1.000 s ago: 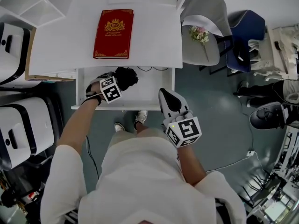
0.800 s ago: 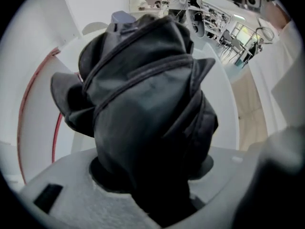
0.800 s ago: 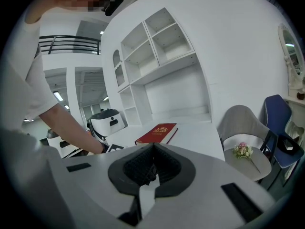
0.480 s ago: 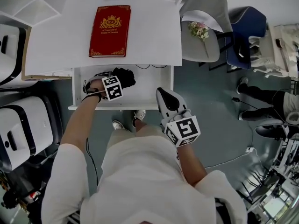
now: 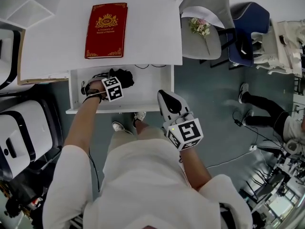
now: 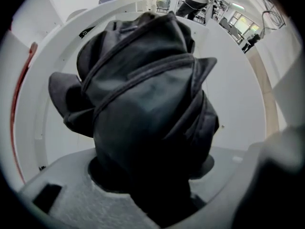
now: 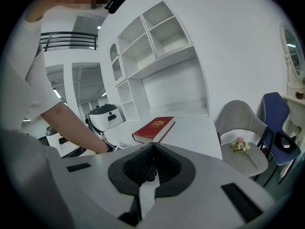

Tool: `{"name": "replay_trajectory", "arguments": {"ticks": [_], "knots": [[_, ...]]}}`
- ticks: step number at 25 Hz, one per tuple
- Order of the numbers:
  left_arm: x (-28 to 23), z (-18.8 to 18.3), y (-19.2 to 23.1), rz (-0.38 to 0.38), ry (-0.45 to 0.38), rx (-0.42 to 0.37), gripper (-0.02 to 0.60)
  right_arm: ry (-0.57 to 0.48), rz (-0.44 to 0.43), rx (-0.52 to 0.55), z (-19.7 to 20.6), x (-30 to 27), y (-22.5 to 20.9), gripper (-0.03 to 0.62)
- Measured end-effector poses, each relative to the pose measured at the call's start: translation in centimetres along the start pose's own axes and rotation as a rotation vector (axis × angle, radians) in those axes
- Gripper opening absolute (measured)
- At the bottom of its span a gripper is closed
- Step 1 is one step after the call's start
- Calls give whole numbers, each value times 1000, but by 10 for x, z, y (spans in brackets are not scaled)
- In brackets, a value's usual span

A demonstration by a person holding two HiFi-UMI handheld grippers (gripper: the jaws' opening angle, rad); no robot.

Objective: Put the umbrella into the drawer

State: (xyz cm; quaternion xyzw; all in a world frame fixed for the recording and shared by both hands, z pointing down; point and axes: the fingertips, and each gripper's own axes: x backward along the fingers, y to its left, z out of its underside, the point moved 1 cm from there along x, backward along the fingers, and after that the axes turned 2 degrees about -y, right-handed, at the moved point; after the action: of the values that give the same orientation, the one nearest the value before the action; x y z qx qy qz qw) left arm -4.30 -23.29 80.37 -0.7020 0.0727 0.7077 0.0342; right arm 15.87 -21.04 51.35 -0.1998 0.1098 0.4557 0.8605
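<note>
A folded black umbrella (image 5: 125, 76) lies bunched in the open white drawer (image 5: 148, 88) under the desk top. My left gripper (image 5: 116, 83) points straight down into the drawer's left half, shut on the umbrella. In the left gripper view the black umbrella (image 6: 147, 94) fills the space between the jaws of the left gripper (image 6: 152, 175), with the drawer's white floor (image 6: 236, 94) behind it. My right gripper (image 5: 163, 96) hovers outside the drawer's front right corner, shut and holding nothing. The right gripper (image 7: 151, 149) shows its ribbed pads pressed together.
A red book (image 5: 106, 30) lies on the white desk top (image 5: 147, 37). A grey chair (image 5: 202, 42) with a small flower sprig (image 5: 200, 26) stands to the right, a blue chair (image 5: 250, 27) beyond it. White machines stand at the left. Another person's leg (image 5: 259, 104) is at the right.
My left gripper has sunk lower into the drawer with the umbrella. The right gripper has stayed where it was.
</note>
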Motion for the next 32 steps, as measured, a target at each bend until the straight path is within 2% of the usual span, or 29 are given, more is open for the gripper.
{"name": "replay_trajectory", "arguments": {"ticks": [5,19,24,30,32], "knots": [[-10,-2,1,11,12,-12,295,19,8,0,5,1,-2,2],[-20,-5,0,10,18,24,311,43,5,19,10,1,5,2],[-15,-4,7,-33,-4,36,353,40,12,24,10,4,10,2],[0,-3,5,-96,-59,16,360,19,8,36,4,6,22,2],[8,0,4,-106,-80,31,364,7,0,50,0,6,32,2]]}}
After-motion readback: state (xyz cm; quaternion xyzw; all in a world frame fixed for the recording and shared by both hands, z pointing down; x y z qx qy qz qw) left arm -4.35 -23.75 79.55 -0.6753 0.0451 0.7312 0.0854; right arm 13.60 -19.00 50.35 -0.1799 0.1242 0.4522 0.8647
